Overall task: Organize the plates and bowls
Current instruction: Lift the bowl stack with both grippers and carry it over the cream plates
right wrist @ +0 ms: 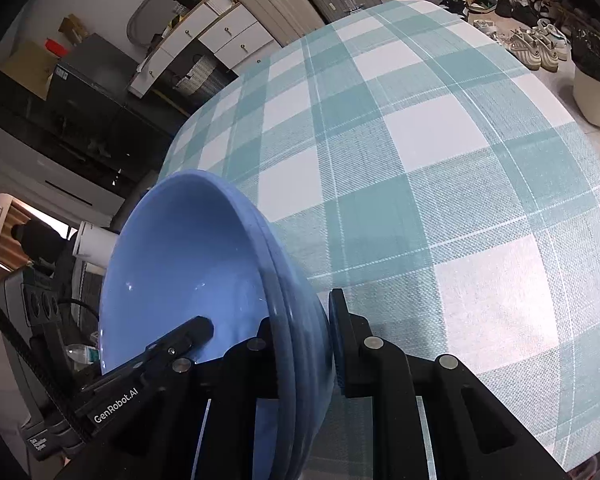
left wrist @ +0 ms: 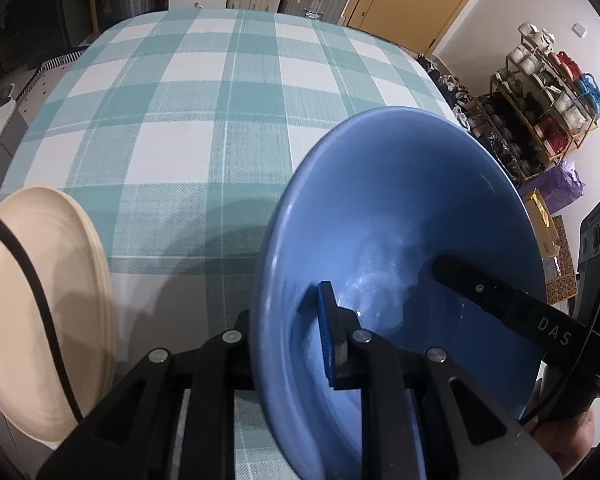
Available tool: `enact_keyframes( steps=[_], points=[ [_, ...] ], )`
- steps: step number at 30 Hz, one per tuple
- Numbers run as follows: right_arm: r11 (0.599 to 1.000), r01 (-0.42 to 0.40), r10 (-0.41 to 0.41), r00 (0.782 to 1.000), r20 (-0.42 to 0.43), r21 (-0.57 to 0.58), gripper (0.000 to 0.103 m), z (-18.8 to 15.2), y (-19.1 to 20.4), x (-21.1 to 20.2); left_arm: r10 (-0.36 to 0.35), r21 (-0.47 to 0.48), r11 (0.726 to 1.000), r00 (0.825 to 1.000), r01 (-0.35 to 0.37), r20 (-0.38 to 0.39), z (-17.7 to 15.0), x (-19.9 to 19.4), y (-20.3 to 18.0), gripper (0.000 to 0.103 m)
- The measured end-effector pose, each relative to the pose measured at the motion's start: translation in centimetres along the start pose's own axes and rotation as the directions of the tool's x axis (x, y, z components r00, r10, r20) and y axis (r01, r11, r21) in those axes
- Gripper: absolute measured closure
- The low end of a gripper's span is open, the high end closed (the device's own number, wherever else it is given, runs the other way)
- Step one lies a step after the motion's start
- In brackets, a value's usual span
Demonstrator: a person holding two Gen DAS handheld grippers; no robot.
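Two sets of jaws clamped on one blue bowl (left wrist: 400, 248) above a teal-checked tablecloth (left wrist: 188, 120), shoe rack (left wrist: 540, 112) beyond.

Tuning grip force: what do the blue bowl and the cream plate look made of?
Blue bowl: likely glazed ceramic, possibly melamine; smooth, glossy, with soft highlights inside. In the right wrist view it looks like several nested rims. Cream plate: probably glazed ceramic, satin sheen, faint concentric rings.

"DAS" stands on the right gripper's finger (left wrist: 500, 300); "GenRobot.AI" on the left gripper's finger (right wrist: 156, 364).
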State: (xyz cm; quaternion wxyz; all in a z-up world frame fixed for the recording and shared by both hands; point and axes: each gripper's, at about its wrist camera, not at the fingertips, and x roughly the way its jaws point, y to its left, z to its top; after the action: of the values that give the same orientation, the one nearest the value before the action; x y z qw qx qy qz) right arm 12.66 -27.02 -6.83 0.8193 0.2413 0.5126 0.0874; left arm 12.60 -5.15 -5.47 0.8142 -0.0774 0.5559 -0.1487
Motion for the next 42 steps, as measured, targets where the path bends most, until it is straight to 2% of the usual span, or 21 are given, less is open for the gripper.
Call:
enact_keyframes(
  steps=[5, 10, 14, 25, 32, 42],
  points=[
    [1.0, -0.013, 0.013, 1.0, 0.002, 0.009, 0.088, 0.5, 2.0, -0.8, 0.001, -0.022, 1.0, 1.0, 0.0, 0.015, 0.6, -2.0, 0.8, 0.086],
    [0.999, -0.031, 0.031, 1.0, 0.002, -0.03, 0.088, 0.7, 5.3, -1.1, 0.018, -0.048, 0.999, 0.999, -0.015, 0.045, 1.3, -4.4, 2.6, 0.086],
    [0.997, -0.055, 0.055, 0.998, -0.002, -0.055, 0.088, 0.9, 8.6, -1.1, 0.017, -0.094, 0.995, 0.996, -0.009, 0.084, 1.7, -6.9, 5.2, 0.086],
    [0.983, -0.107, 0.099, 0.993, -0.058, -0.149, 0.088, 0.0, 18.3, 1.8, 0.087, -0.198, 0.978, 0.988, -0.061, 0.129, 1.0, -11.5, 13.2, 0.086],
    [0.975, -0.122, 0.099, 0.987, -0.123, -0.187, 0.088, -2.0, 23.1, 5.4, 0.131, -0.27, 0.958, 0.983, -0.093, 0.126, -0.5, -12.1, 18.2, 0.086],
    [0.972, -0.079, 0.038, 0.982, -0.183, -0.222, 0.088, -4.3, 24.8, 10.0, 0.161, -0.322, 0.937, 0.985, -0.132, 0.063, -2.4, -9.4, 22.2, 0.084]
  ],
)
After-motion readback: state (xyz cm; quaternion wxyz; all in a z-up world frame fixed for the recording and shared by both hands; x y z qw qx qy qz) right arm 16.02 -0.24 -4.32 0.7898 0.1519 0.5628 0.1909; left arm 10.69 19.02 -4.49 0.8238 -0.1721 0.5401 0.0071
